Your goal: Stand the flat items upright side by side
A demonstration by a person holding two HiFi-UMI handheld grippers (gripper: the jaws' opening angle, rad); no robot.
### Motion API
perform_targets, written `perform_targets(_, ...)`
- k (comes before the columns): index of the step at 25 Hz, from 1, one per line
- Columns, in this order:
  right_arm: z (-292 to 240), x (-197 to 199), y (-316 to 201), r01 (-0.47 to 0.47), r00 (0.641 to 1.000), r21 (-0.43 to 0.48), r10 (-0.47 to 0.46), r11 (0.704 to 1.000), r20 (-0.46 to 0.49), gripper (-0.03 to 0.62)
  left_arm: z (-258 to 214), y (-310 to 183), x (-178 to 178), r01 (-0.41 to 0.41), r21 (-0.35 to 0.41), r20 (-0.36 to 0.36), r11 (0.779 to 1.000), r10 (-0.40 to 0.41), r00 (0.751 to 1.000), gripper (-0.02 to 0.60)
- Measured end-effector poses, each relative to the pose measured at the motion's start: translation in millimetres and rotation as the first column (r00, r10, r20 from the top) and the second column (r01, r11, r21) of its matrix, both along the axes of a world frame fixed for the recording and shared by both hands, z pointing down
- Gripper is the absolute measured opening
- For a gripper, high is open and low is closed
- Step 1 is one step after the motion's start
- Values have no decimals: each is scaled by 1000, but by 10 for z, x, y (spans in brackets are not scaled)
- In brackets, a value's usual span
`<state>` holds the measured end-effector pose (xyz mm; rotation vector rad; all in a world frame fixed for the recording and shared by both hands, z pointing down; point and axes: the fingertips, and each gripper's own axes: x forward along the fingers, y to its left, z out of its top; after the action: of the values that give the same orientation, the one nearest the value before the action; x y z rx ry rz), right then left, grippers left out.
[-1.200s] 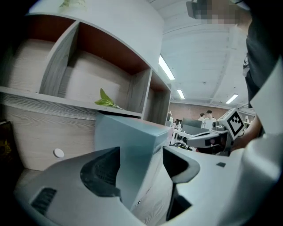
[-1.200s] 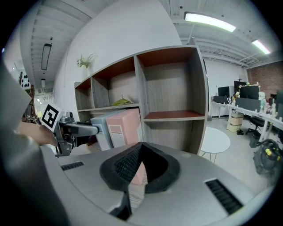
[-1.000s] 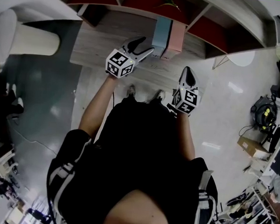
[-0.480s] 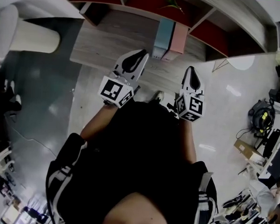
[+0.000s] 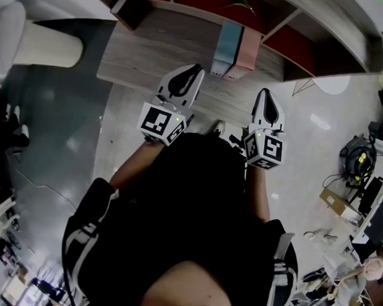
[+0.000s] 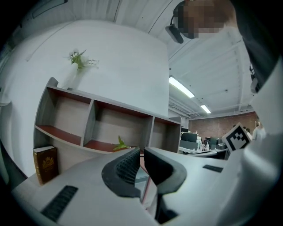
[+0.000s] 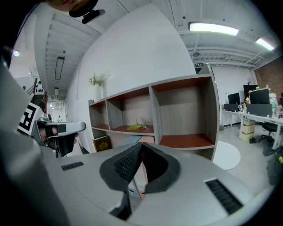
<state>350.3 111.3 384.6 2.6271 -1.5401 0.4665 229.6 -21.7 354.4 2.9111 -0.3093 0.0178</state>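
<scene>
The left gripper [image 5: 196, 70] has pulled back from the blue item [image 5: 226, 48], which it was reaching a second ago, and is now clear of it. Its jaws, spread then, have just been closing and are now almost together with nothing between them. Its black pads [image 6: 126, 164] are ribbed, set in smooth grey shells. Ahead lies the wood-grain counter [image 5: 152, 56], matte and pale, at the foot of a grey shelf unit [image 5: 295, 45] with red-brown boards. On the counter the blue item, a slim flat slab, stands upright. The pink item [image 5: 245, 53], of the same shape, stands upright against its right face, so the two are side by side as before. Further right, the right gripper [image 5: 264, 92] sits a little higher in the head view than it did. Its jaws are pressed fully together and hold nothing. It hangs over the glossy pale floor [image 5: 308, 143], apart from both items.
</scene>
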Motion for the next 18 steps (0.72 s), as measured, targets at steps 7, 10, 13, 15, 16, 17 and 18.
perform_targets(7, -13, 9, -26, -11, 1000, -1, 11, 1000, -6, 25, -26, -37, 37, 4, 10, -4, 1000, -4, 1000, 46)
perform_targets(10, -13, 6, -9, -10, 1000, 2, 10, 1000, -10, 25, -19, -26, 43, 4, 15, -3, 1000, -4, 1000, 46)
perform_targets(13, -14, 6, -18, -9, 1000, 7, 9, 1000, -1, 25, -18, -34, 41, 4, 14, 1, 1000, -4, 1000, 46)
perform_targets(15, -13, 8, -28, -9, 1000, 6, 9, 1000, 1, 25, -15, -36, 39, 3, 14, 3, 1000, -3, 1000, 46)
perform_targets(16, -10, 9, -30, -10, 1000, 4, 10, 1000, 1, 25, -11, -36, 37, 3, 14, 5, 1000, -3, 1000, 46)
perform_targets(17, -6, 9, -29, -10, 1000, 2, 10, 1000, 1, 25, -7, -36, 35, 3, 14, 7, 1000, -3, 1000, 46)
perform_targets(18, 0, 9, -27, -11, 1000, 0, 11, 1000, 2, 25, -2, -35, 34, 3, 13, 8, 1000, -3, 1000, 46)
